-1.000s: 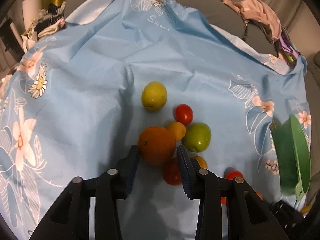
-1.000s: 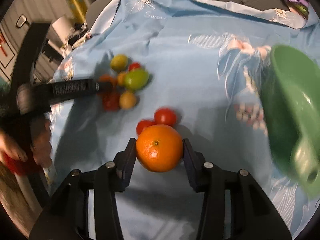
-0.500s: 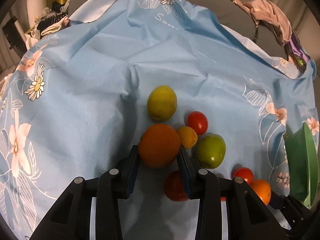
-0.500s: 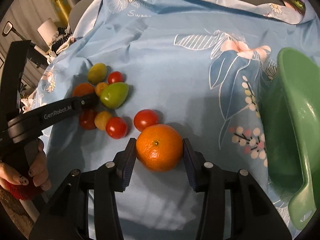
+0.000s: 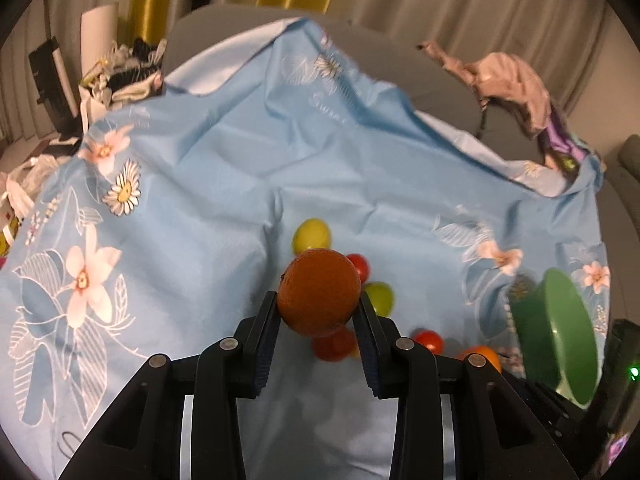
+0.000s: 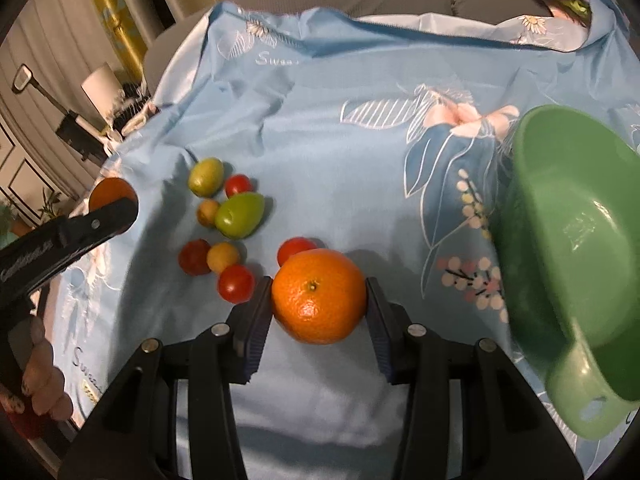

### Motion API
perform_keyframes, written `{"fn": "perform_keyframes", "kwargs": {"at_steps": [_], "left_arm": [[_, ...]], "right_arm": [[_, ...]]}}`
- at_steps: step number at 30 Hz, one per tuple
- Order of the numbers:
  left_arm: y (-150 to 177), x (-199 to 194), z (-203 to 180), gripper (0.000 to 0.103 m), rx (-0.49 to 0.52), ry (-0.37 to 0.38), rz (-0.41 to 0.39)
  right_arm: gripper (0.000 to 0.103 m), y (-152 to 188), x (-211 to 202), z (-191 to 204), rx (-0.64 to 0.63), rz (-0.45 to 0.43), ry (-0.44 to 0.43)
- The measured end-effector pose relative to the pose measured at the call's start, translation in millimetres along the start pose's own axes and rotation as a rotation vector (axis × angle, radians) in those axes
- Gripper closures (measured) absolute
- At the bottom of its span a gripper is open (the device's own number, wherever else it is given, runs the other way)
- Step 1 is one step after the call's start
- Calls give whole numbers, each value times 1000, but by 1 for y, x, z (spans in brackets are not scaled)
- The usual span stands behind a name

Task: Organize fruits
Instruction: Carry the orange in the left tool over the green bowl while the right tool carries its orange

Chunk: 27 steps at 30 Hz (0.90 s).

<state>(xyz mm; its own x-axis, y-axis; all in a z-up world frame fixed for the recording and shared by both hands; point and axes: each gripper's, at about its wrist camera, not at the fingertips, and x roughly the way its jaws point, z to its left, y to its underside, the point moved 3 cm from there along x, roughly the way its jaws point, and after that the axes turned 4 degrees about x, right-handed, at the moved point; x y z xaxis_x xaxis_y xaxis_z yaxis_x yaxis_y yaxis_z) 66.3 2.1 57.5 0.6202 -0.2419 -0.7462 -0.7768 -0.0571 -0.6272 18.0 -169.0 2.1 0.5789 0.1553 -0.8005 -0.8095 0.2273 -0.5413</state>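
My left gripper [image 5: 318, 306] is shut on an orange [image 5: 319, 291] and holds it raised above the blue cloth; it also shows in the right wrist view [image 6: 111, 192]. My right gripper [image 6: 319, 300] is shut on a second orange [image 6: 319, 295] just above the cloth. Small fruits lie clustered on the cloth: a yellow-green fruit [image 6: 206, 176], a green fruit [image 6: 240, 215], red tomatoes [image 6: 236, 283] and small yellow-orange fruits [image 6: 223, 256]. A green bowl [image 6: 576, 240] stands to the right of my right gripper.
The flowered blue cloth [image 5: 200, 184] covers a round grey table. Crumpled pink and purple fabric [image 5: 516, 84] lies at the far right edge. Clutter and a white lamp [image 5: 100, 40] stand beyond the left edge. Curtains hang behind.
My left gripper has closed on the orange and lifted it off the cloth, away from the fruit cluster. My right gripper has kept its orange and moved little.
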Motion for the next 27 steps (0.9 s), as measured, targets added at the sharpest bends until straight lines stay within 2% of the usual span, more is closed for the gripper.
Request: {"fn": "perform_keyframes", "kwargs": {"at_steps": [10, 15, 27], "left_arm": [[6, -35, -33, 66, 85, 72, -76], [12, -43, -46, 66, 116, 114, -80], [18, -66, -68, 66, 166, 147, -129]], "right_arm": [[58, -2, -29, -1, 17, -90, -22], [57, -3, -43, -5, 33, -128, -34], [57, -3, -75, -17, 77, -211, -57]]}}
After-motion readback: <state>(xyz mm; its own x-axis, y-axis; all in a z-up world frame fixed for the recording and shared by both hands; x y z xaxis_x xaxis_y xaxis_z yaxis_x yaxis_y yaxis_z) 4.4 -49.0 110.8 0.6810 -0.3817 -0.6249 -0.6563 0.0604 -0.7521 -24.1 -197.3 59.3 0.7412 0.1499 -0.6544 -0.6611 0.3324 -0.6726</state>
